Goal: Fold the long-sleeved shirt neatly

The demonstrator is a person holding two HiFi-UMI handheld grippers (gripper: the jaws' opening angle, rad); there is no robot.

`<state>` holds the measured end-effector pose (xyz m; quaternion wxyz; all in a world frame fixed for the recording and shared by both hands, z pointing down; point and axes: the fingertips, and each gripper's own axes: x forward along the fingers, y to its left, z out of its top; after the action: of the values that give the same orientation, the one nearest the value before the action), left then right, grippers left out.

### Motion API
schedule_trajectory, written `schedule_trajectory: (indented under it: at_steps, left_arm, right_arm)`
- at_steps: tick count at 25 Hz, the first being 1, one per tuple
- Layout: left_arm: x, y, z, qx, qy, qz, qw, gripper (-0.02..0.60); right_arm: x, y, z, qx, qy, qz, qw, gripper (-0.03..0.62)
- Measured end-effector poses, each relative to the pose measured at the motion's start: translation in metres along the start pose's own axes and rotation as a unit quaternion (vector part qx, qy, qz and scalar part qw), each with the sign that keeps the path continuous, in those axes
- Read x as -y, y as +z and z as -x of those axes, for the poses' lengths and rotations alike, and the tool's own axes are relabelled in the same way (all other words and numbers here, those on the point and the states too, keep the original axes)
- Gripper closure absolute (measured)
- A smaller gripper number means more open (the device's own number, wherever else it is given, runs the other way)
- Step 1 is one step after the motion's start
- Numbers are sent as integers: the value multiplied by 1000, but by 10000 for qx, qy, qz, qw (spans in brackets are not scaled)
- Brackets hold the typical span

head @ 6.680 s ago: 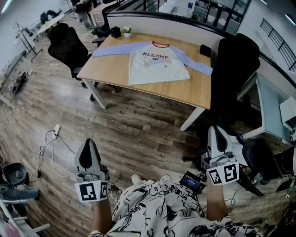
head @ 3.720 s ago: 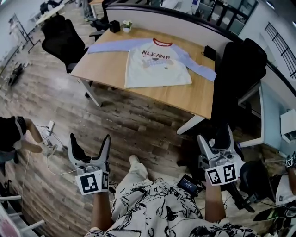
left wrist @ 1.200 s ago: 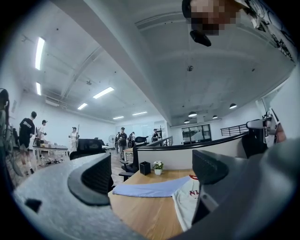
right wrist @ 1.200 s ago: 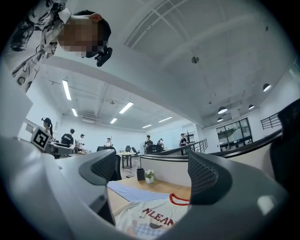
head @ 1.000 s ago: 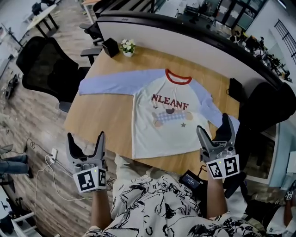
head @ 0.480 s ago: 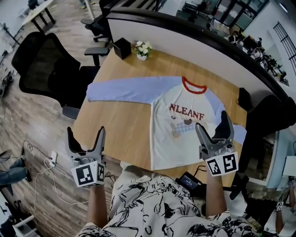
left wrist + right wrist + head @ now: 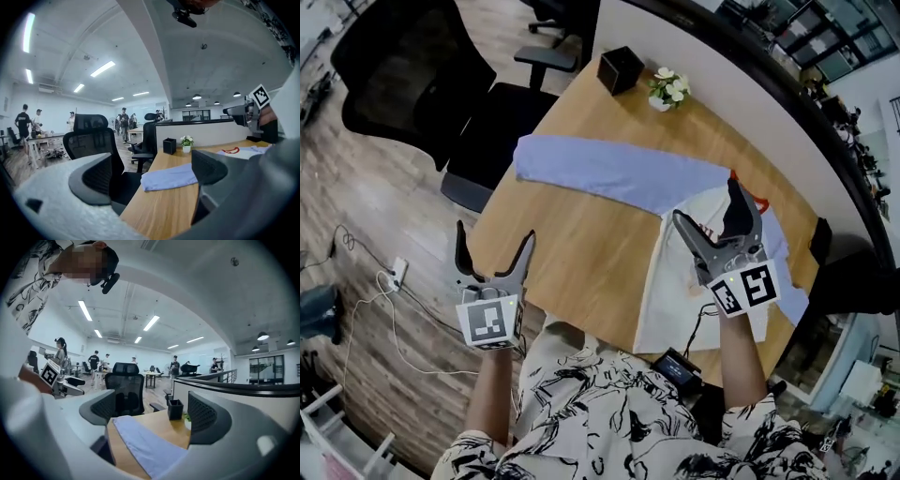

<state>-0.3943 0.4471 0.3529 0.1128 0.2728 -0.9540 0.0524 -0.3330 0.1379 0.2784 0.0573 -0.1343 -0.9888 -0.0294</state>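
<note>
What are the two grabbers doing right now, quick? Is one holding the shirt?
Left gripper: open, holding nothing.
Right gripper: open, holding nothing; in the head view it shows over the shirt.

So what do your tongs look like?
The left tongs and right tongs are grey, each with two curved prongs padded black inside. Each carries a white cube with black square markers. The person wears a white shirt with black scribbles.
</note>
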Motion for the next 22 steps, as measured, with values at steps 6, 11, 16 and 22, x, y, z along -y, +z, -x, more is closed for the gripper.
schedule_trajectory:
  at_steps: [6,11,16,22]
  left_arm:
    - [-17,-53,-64,-436,-305,6,9986,75]
    - [-23,-95,-117,-808,-534,106,9952,101]
    - [-32,-139,-153,-1353,-682,301,9880,138]
    - [-32,-180,-177,-1836,-904,421,9779,210]
  right_arm:
    - [-53,-37,-142,-468,1167,112,9920,135]
    - [-93,-90,-247,-1136,1826,376,9759,160]
    - [-117,-152,-324,-1917,2161,596,9555,201]
    - [-153,-214,-377,-2830,2679,751,9179,275]
